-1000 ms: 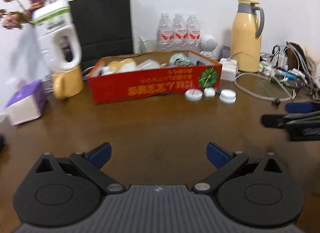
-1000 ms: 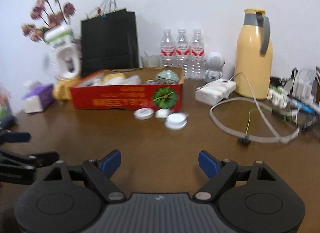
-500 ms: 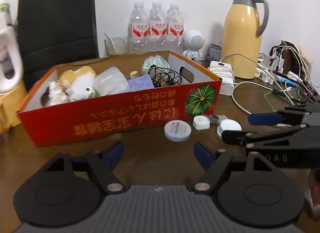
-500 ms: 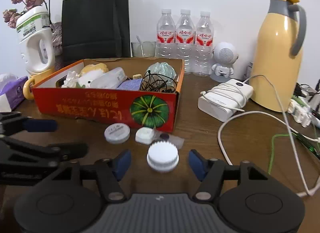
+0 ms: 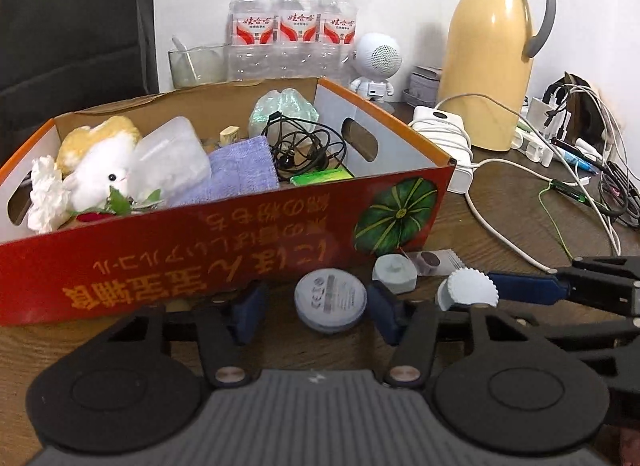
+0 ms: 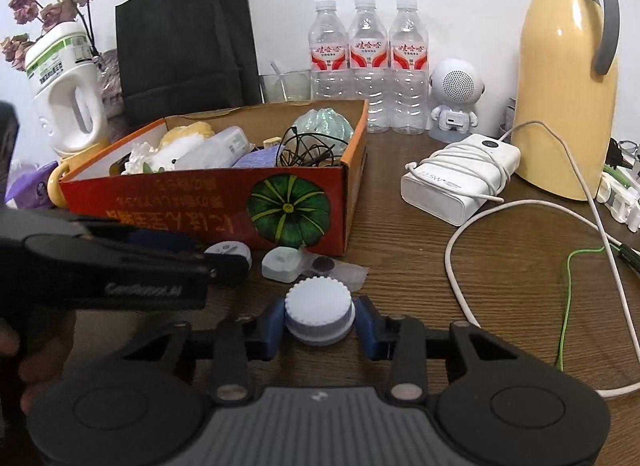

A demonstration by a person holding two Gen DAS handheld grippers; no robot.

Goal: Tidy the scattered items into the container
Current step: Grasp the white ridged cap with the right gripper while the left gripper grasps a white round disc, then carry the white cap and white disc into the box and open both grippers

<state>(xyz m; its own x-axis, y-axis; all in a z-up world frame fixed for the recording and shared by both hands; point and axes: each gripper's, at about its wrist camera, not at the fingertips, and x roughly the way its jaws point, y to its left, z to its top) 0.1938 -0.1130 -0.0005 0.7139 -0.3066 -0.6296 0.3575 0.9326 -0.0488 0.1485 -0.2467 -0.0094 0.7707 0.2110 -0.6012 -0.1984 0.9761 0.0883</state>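
Right tongs [image 6: 319, 324] clamped on the white ridged cap [image 6: 319, 316], blue pads [image 6: 270, 324] pressed against both its sides, cap low on the brown worktop [image 6: 500, 266]. Left tongs [image 5: 316, 312] spread wide around the round white disc [image 5: 330, 300], a gap showing between the disc and each blue pad [image 5: 247, 312]; disc lying flat on the worktop, touching neither pad. Between those two items, a small pale rounded-square piece [image 5: 394, 274] with a clear sachet [image 5: 434, 260] just beside it, both near the front wall of the red cardboard box [image 5: 200, 262]. Box already loaded: a white plush toy [image 5: 102, 169], a clear plastic tub [image 5: 170, 157], a purple cloth [image 5: 242, 169], tangled black earphones [image 5: 306, 143], a green wrapped bundle [image 5: 286, 109]. Behind the box, three water bottles [image 6: 368, 61]; to its right, a white power bank [image 6: 460, 175] wound with cable and a yellow thermos jug [image 6: 568, 73]. From the left wrist view, the same ridged cap [image 5: 468, 294] just right of the left tongs, held in the right tongs [image 5: 524, 290].
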